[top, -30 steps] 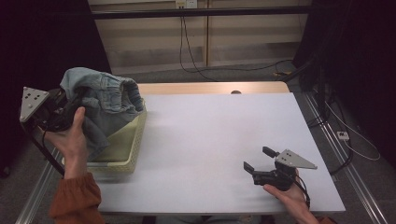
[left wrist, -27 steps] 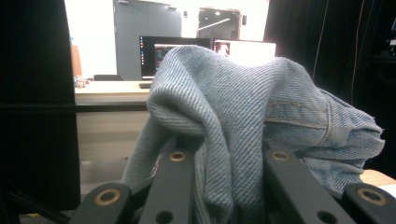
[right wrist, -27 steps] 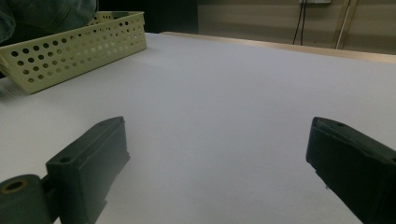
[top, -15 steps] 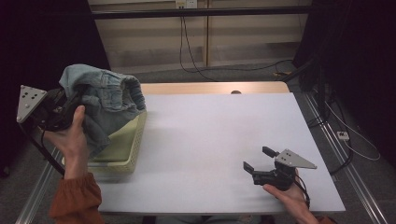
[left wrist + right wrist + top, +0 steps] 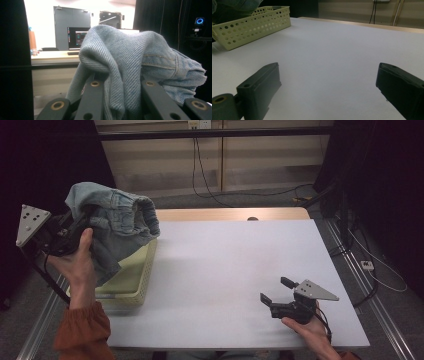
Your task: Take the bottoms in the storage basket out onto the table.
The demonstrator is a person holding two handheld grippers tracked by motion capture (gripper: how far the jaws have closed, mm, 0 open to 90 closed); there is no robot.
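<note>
Tips of left hand-held gripper [image 5: 82,222] buried in folds of denim garment [image 5: 117,227]. Near wall and much of interior of basket [image 5: 142,280] covered by garment and left hand [image 5: 77,262]. In right gripper view, garment [image 5: 234,3] cut off at top-left edge.

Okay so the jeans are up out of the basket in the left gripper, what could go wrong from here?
1. The left gripper pinches only a bunched fold of the denim jeans; the heavy cloth might slip out.
2. Part of the jeans hangs down into the pale perforated basket, so pulling sideways could snag it and drag or tip the basket, which sits near the table edge.
3. The right gripper rests open and far off, giving no second hold.
</note>
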